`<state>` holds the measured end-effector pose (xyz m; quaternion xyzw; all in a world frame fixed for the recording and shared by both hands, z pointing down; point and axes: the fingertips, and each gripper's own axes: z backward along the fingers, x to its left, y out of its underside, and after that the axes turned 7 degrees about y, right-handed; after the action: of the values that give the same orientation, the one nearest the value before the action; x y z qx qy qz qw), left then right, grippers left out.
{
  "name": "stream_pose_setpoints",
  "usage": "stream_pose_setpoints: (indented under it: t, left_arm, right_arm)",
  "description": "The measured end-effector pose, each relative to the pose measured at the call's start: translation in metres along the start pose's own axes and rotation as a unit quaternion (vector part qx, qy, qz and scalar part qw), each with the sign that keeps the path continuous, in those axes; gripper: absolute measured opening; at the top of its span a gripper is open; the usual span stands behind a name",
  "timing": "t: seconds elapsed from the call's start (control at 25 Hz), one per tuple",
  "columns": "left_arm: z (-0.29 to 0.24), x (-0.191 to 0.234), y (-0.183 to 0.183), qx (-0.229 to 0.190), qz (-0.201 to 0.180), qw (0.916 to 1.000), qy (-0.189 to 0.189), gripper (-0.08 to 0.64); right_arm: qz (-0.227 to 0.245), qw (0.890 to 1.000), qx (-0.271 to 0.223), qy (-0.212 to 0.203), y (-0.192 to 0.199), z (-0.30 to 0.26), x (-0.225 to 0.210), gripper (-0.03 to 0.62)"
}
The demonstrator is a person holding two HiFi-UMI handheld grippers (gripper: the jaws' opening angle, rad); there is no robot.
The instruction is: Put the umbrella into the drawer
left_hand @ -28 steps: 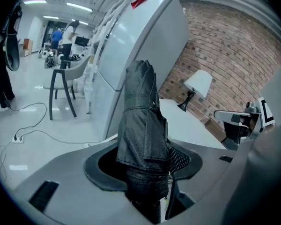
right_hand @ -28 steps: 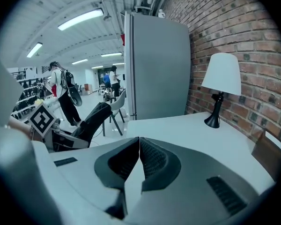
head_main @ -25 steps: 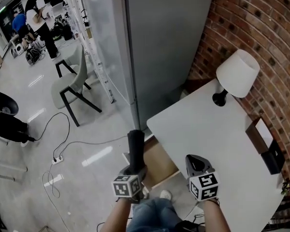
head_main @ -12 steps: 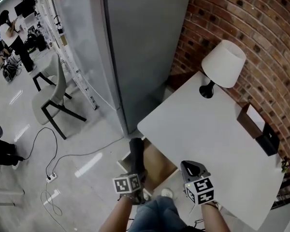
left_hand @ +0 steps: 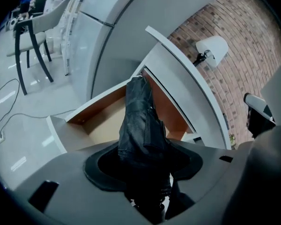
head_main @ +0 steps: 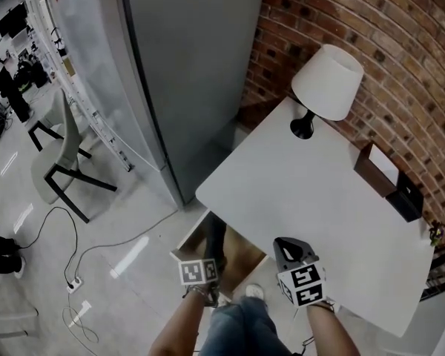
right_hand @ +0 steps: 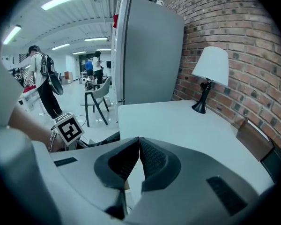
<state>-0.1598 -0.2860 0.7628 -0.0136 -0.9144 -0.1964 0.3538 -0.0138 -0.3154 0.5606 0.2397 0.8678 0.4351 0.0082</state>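
My left gripper (head_main: 212, 259) is shut on a folded black umbrella (head_main: 215, 236), gripping its lower end. In the left gripper view the umbrella (left_hand: 141, 121) points forward and down over the open drawer (left_hand: 100, 125). That drawer (head_main: 245, 251) has a wood-coloured inside and stands pulled out from under the white table (head_main: 311, 199). The umbrella's far end hangs over the drawer's opening; I cannot tell if it touches the bottom. My right gripper (head_main: 288, 248) hovers at the table's near edge, to the right of the drawer. Its jaws (right_hand: 138, 144) are shut with nothing between them.
A white lamp (head_main: 325, 81) stands at the table's far corner by the brick wall (head_main: 371, 28). A brown holder (head_main: 378, 170) and a black box (head_main: 408, 200) sit at the table's right edge. A tall grey cabinet (head_main: 185, 73) rises left of the table. A chair (head_main: 59, 158) and cables (head_main: 70, 280) are on the floor.
The left gripper has sunk and tipped downward with the umbrella, bringing its far end down over the open drawer. The right gripper has dropped a little.
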Motion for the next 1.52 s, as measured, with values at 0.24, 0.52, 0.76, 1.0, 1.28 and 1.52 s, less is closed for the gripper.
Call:
stream_pose_setpoints:
  t: [0.24, 0.52, 0.76, 1.0, 1.28, 1.52]
  left_arm:
    - [-0.034, 0.002, -0.002, 0.011, -0.01, 0.9999, 0.005, 0.235]
    - [-0.066, 0.008, -0.013, -0.006, -0.018, 0.9998, 0.0, 0.235]
    - [-0.09, 0.015, -0.01, -0.019, -0.025, 0.9994, 0.01, 0.236]
    - [-0.113, 0.02, 0.0, 0.007, -0.036, 0.9991, 0.023, 0.241]
    - [-0.132, 0.033, 0.011, 0.037, -0.052, 0.9979, 0.012, 0.249]
    - [-0.149, 0.047, 0.018, 0.058, -0.053, 0.9969, -0.003, 0.249]
  right_arm:
    - [-0.045, 0.999, 0.009, 0.014, 0.008, -0.011, -0.008, 0.002]
    - [-0.063, 0.998, 0.004, 0.015, 0.021, -0.012, -0.009, 0.002]
    - [-0.061, 0.998, 0.0, 0.017, 0.029, -0.009, -0.011, 0.002]
    - [-0.068, 0.997, -0.02, 0.026, 0.03, 0.003, -0.018, 0.002]
    - [-0.075, 0.996, -0.028, 0.032, 0.037, 0.007, -0.023, 0.002]
    - [-0.076, 0.996, -0.036, 0.03, 0.042, 0.01, -0.02, 0.002]
